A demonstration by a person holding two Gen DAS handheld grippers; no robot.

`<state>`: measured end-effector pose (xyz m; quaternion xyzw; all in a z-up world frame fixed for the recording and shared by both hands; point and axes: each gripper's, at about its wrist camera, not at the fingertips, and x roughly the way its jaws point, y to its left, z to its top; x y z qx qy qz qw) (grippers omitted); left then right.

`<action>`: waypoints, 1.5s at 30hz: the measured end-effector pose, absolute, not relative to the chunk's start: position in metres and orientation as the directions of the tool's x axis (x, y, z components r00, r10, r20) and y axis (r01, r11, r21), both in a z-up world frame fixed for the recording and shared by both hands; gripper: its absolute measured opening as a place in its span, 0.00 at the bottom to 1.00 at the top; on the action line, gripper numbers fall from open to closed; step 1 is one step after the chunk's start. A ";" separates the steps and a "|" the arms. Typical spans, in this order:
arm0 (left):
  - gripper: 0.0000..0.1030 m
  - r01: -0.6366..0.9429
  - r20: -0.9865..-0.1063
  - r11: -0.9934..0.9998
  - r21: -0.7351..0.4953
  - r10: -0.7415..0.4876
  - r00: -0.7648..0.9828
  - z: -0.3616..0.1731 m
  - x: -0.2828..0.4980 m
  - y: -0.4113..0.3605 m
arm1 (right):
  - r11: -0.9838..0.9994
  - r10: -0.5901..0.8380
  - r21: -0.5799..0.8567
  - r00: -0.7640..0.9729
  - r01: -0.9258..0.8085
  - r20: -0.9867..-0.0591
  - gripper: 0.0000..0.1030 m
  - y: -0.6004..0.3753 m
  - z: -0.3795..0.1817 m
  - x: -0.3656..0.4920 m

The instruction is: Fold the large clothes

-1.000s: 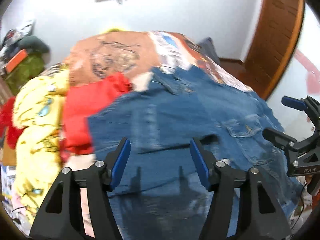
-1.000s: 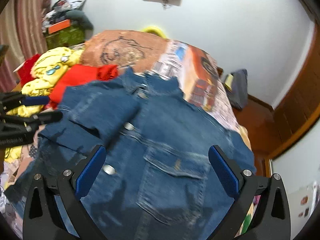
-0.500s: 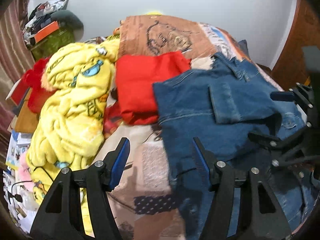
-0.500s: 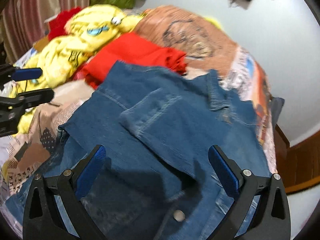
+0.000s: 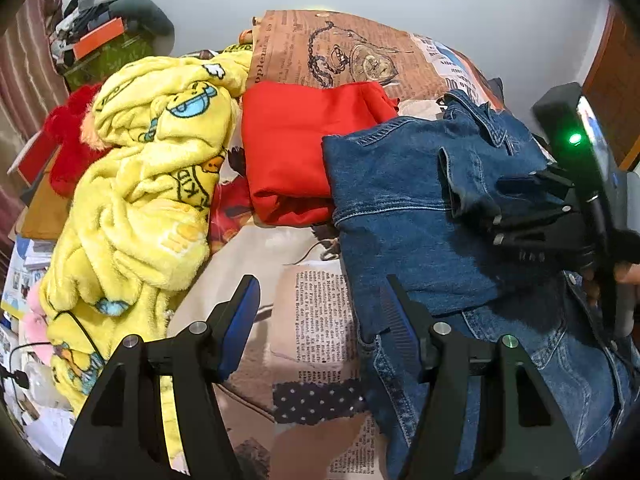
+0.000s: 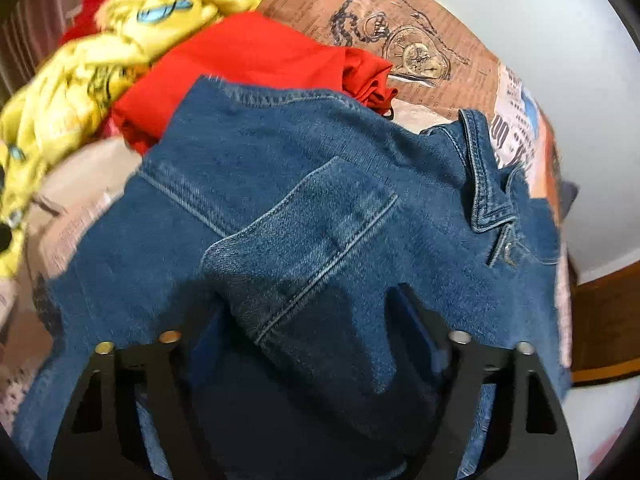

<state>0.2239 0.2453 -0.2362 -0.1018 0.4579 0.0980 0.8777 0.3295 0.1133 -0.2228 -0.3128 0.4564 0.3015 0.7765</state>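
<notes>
change: right tool point(image 6: 308, 320) lowered from above onto denim jacket point(image 6: 304, 208) on bed, jaws closing around folded sleeve | left tool point(image 5: 320, 320) apart, empty, shifted to jacket's edge | meaning: next fold being gripped

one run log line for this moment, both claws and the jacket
left claw: open, over denim jacket edge | right claw: closing, jacket sleeve between its fingers | jacket: partly folded on bed | beside it: red garment

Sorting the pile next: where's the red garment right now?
In the left wrist view the red garment lies upper centre on the bed, between the yellow fleece blanket and the denim jacket, whose edge meets it.
</notes>
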 end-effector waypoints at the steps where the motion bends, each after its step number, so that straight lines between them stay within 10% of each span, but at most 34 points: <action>1: 0.60 -0.268 -0.824 0.959 -0.089 0.080 0.561 -0.236 0.224 0.245 | 0.619 0.210 -0.192 0.396 -0.761 -0.894 0.35 0.112 -0.218 0.328; 3: 0.60 -0.272 -0.825 0.959 -0.085 0.085 0.559 -0.237 0.225 0.243 | 0.617 0.252 -0.174 0.402 -0.768 -0.880 0.17 0.112 -0.207 0.323; 20: 0.60 -0.230 -0.804 0.970 -0.076 0.077 0.589 -0.209 0.259 0.203 | 0.824 0.372 -0.049 0.605 -0.564 -0.704 0.12 -0.029 -0.091 0.355; 45: 0.60 -0.153 -0.900 0.987 -0.048 0.024 0.436 -0.258 0.299 0.146 | 0.913 0.378 0.238 0.469 -0.331 -0.798 0.09 -0.194 -0.179 0.361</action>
